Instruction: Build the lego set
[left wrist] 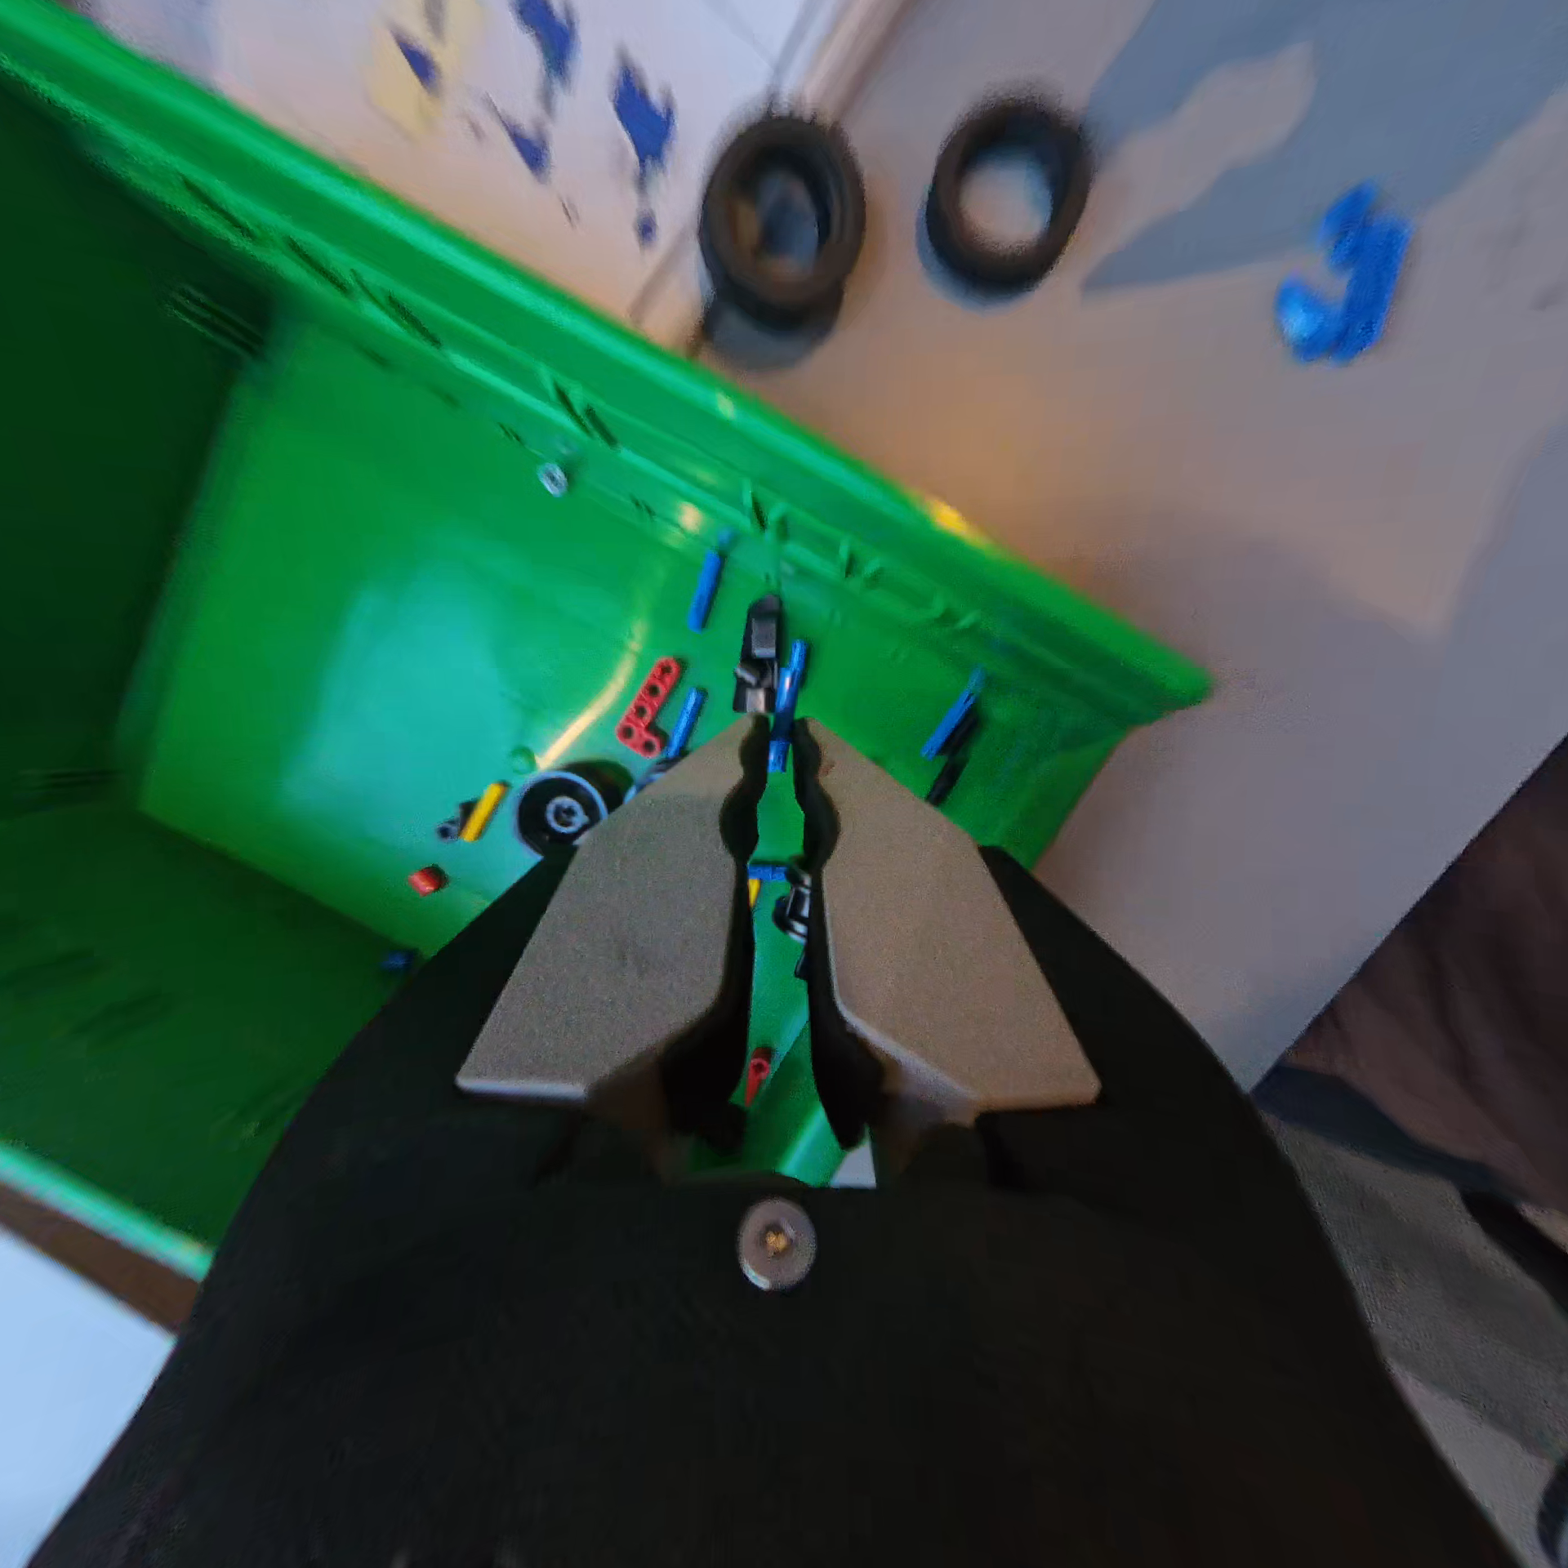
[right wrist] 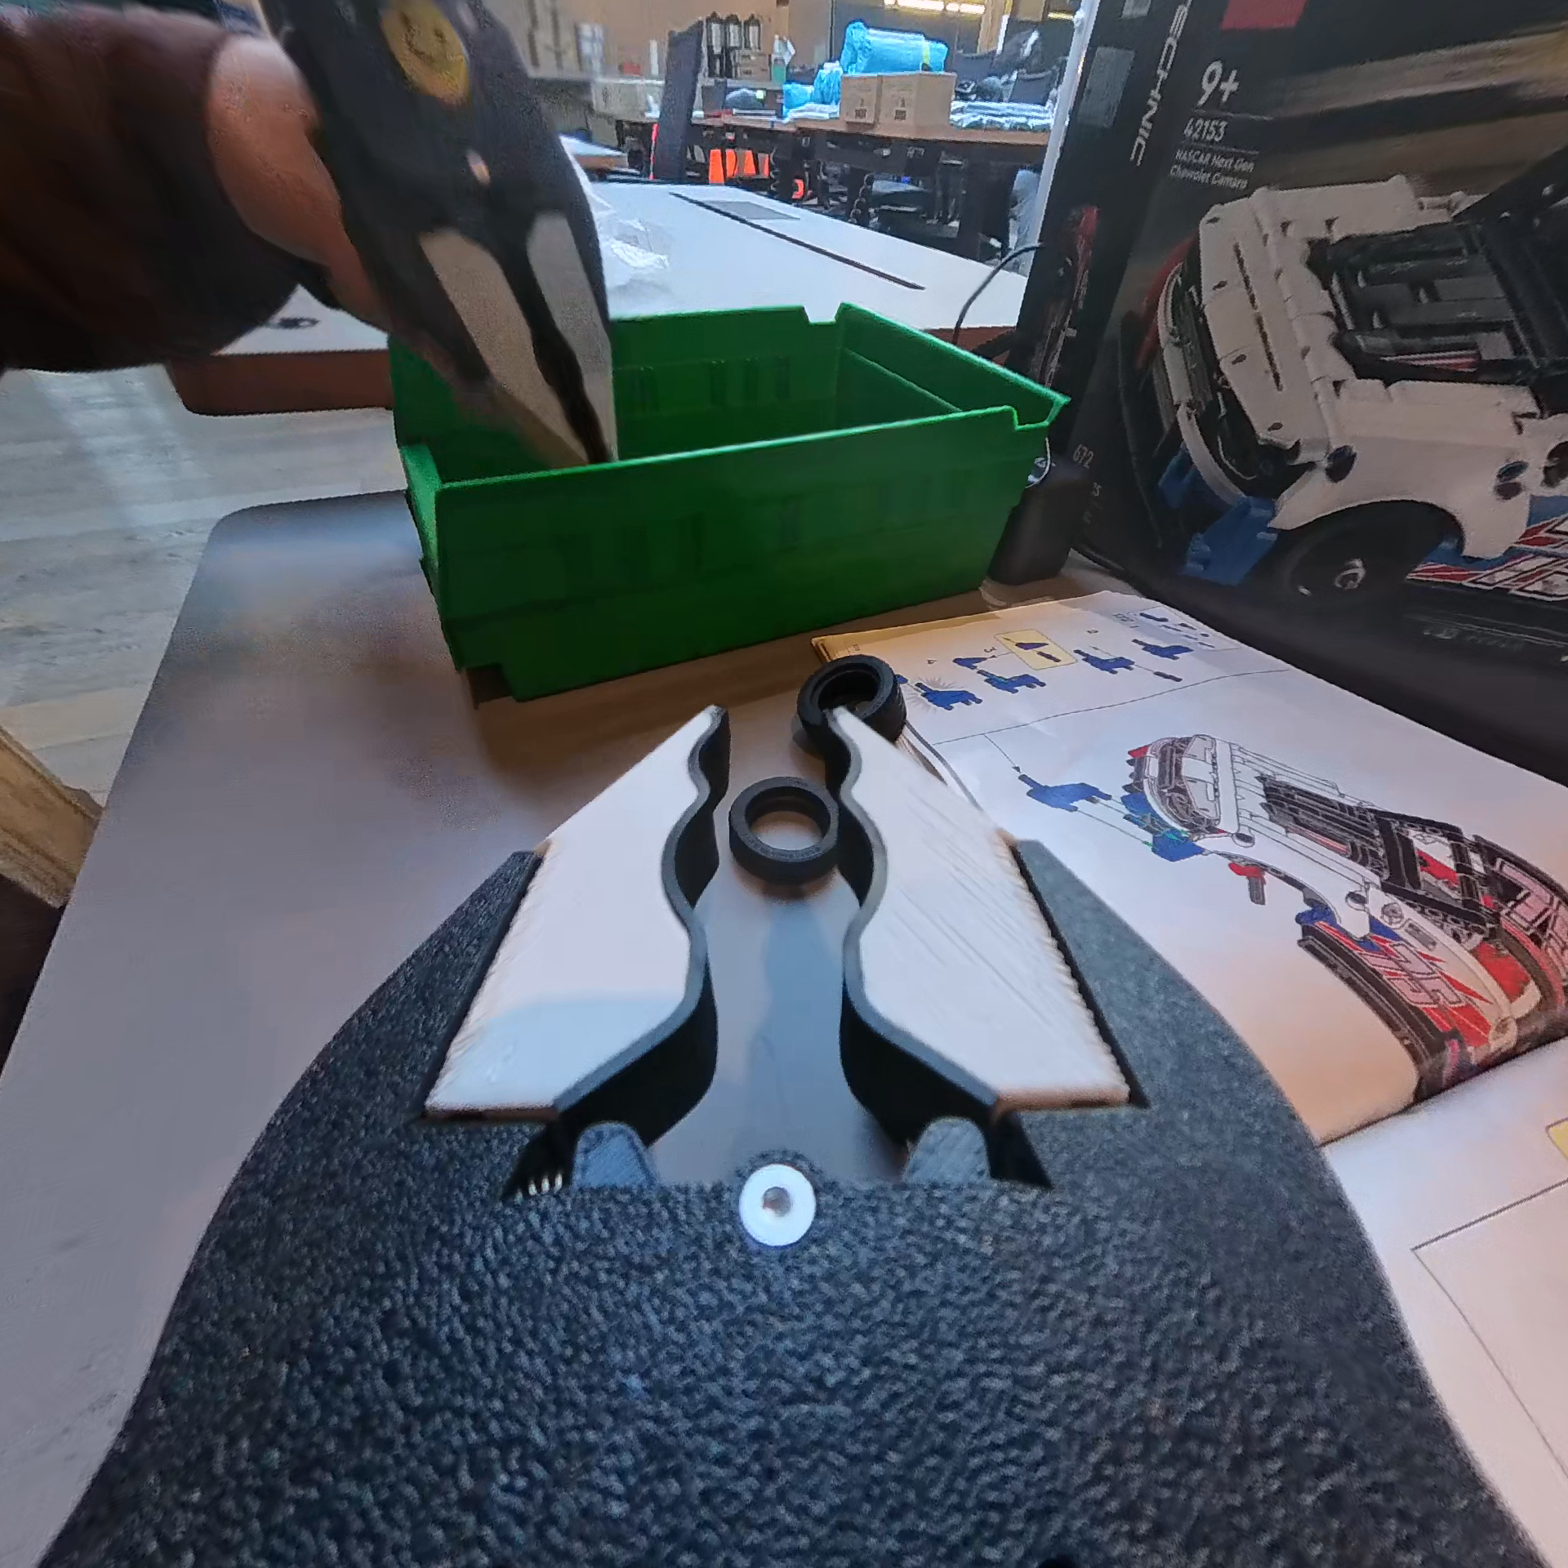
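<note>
step: picking parts from green bin (left wrist: 356, 679) | left gripper (left wrist: 779, 730) pinches blue pin (left wrist: 785, 704) at 12 o'clock | right gripper (right wrist: 781, 721) gapes, empty, over black tyre (right wrist: 783, 831) | next: lift pin clear

Green bin (right wrist: 721, 543) walls around loose pieces (left wrist: 649, 708)
</note>
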Action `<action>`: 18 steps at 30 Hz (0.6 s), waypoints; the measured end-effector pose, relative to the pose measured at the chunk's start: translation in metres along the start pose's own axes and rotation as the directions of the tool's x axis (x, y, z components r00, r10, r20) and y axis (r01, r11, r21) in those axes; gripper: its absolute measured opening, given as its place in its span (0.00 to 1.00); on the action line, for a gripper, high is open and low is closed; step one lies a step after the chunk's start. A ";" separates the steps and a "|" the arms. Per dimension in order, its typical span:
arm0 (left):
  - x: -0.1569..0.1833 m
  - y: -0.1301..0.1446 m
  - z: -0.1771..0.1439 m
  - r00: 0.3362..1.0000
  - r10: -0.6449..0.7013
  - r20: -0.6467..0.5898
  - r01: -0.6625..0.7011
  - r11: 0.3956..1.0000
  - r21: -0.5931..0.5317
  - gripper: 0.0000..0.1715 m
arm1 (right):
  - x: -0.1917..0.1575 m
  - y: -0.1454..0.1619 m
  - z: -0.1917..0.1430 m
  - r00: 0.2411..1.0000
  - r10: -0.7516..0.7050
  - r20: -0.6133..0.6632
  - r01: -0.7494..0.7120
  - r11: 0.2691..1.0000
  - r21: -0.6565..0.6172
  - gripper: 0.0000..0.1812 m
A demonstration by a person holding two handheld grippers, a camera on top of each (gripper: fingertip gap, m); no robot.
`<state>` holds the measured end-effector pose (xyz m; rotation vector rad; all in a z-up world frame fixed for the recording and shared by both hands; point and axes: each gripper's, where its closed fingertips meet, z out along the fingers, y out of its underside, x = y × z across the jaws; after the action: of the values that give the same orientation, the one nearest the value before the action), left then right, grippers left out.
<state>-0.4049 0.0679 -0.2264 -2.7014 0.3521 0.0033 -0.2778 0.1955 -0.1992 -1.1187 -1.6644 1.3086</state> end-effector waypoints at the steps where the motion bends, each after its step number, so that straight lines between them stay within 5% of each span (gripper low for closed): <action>1: 0.003 -0.013 -0.016 1.000 -0.005 0.026 0.003 0.998 0.062 0.01 | 0.000 -0.002 -0.001 1.000 -0.003 -0.003 0.003 1.000 0.007 0.12; 4: 0.039 -0.066 -0.058 0.994 0.035 0.101 -0.063 0.956 0.286 0.01 | -0.001 -0.008 -0.005 1.000 -0.014 -0.011 0.014 1.000 0.027 0.12; 6: 0.089 -0.091 -0.057 0.997 0.077 0.029 -0.082 0.922 0.379 0.01 | -0.002 -0.011 -0.006 1.000 -0.021 -0.015 0.021 0.999 0.034 0.11; 9: 0.140 -0.094 -0.005 0.994 0.086 -0.072 -0.059 0.947 0.317 0.01 | -0.003 -0.012 -0.007 0.999 -0.030 -0.014 0.031 0.999 0.034 0.11; 13: 0.152 -0.066 0.069 0.990 -0.028 -0.141 0.051 0.986 0.160 0.01 | -0.005 -0.016 -0.010 0.998 -0.059 -0.026 0.060 0.997 0.039 0.11; 18: 0.150 -0.051 0.090 0.995 -0.013 -0.101 0.026 0.991 0.129 0.04 | -0.007 -0.020 -0.012 0.996 -0.080 -0.035 0.081 0.996 0.045 0.10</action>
<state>-0.2430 0.1127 -0.2959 -2.5809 0.3430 -0.1560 -0.2681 0.1906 -0.1775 -1.0298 -1.6300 1.2653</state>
